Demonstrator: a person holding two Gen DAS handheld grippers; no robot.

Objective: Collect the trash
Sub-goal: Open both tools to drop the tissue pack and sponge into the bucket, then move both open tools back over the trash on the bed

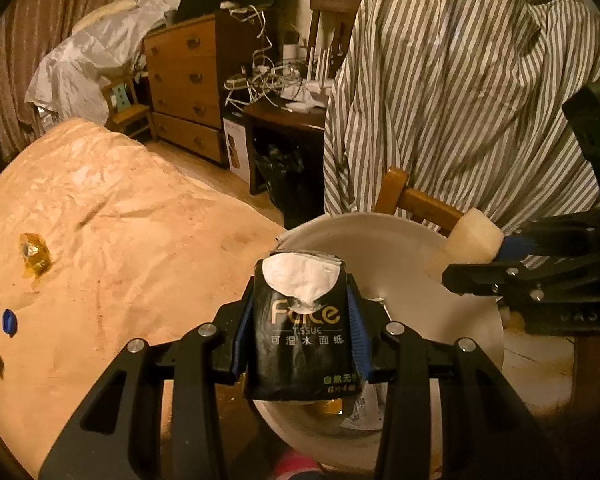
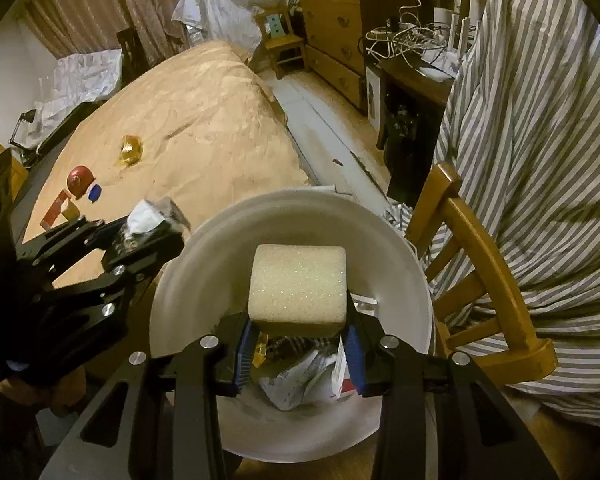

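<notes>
My left gripper (image 1: 300,328) is shut on a black tissue pack (image 1: 300,332) with white tissue poking from its top, held above the white bin (image 1: 400,240). My right gripper (image 2: 298,344) is shut on a pale foam sponge block (image 2: 298,284) over the same white bin (image 2: 204,272), which holds crumpled wrappers (image 2: 300,380). The right gripper with the sponge (image 1: 474,240) shows at the right of the left wrist view. The left gripper with the pack (image 2: 152,220) shows at the bin's left rim in the right wrist view.
A table under tan paper (image 2: 188,120) carries a gold wrapper (image 2: 130,150), a red round thing (image 2: 80,180), a blue cap (image 2: 95,193) and small packets (image 2: 62,208). A wooden chair (image 2: 484,272) draped in striped cloth (image 2: 540,160) stands right of the bin. Drawers (image 1: 184,88) and cables behind.
</notes>
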